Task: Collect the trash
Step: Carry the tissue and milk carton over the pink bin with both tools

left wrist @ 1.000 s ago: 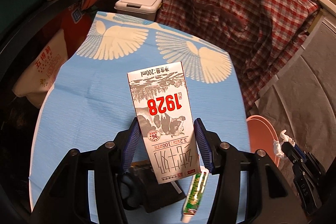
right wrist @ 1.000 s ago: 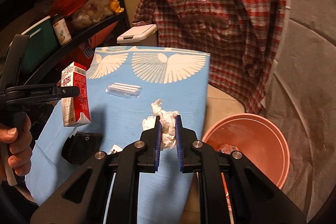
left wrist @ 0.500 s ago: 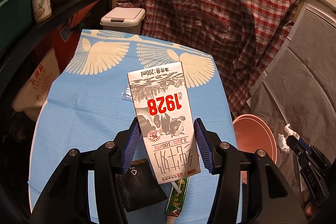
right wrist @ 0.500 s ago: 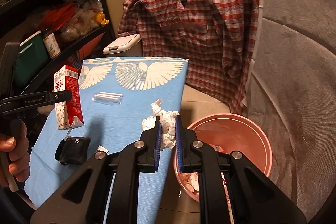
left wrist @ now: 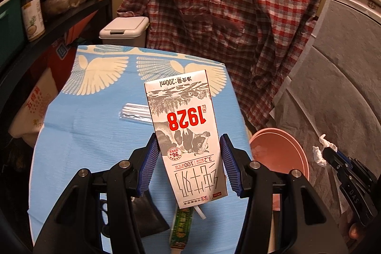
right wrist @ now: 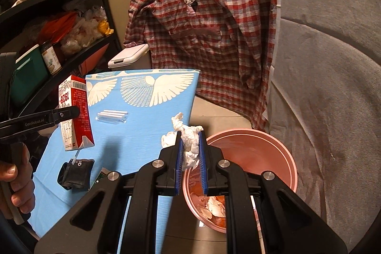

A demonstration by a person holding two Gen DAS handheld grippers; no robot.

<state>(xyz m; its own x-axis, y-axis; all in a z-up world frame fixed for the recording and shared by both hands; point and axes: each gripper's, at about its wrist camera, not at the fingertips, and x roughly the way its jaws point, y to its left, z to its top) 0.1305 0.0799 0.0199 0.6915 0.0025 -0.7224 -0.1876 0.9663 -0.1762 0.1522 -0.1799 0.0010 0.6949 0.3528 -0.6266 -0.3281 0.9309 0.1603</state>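
Observation:
My left gripper (left wrist: 188, 167) is shut on a white and red milk carton (left wrist: 185, 127) marked 1928 and holds it upside down above the blue table (left wrist: 90, 135). The carton also shows in the right wrist view (right wrist: 75, 113). My right gripper (right wrist: 190, 154) is shut on a crumpled white tissue (right wrist: 188, 137) and holds it over the near rim of the pink bin (right wrist: 257, 158). The bin (left wrist: 281, 151) stands on the floor to the right of the table and holds some trash.
On the table lie a clear wrapped bundle of straws (right wrist: 112, 117), a black pouch (right wrist: 76, 173) and a green tube (left wrist: 182, 227). A plaid shirt (right wrist: 204, 35) hangs behind. A white lidded bin (left wrist: 123, 31) and dark shelves (right wrist: 59, 23) stand at the left.
Both grippers have moved right toward the pink bin, each with its load. The tissue has gone from above the table edge to above the bin's rim.

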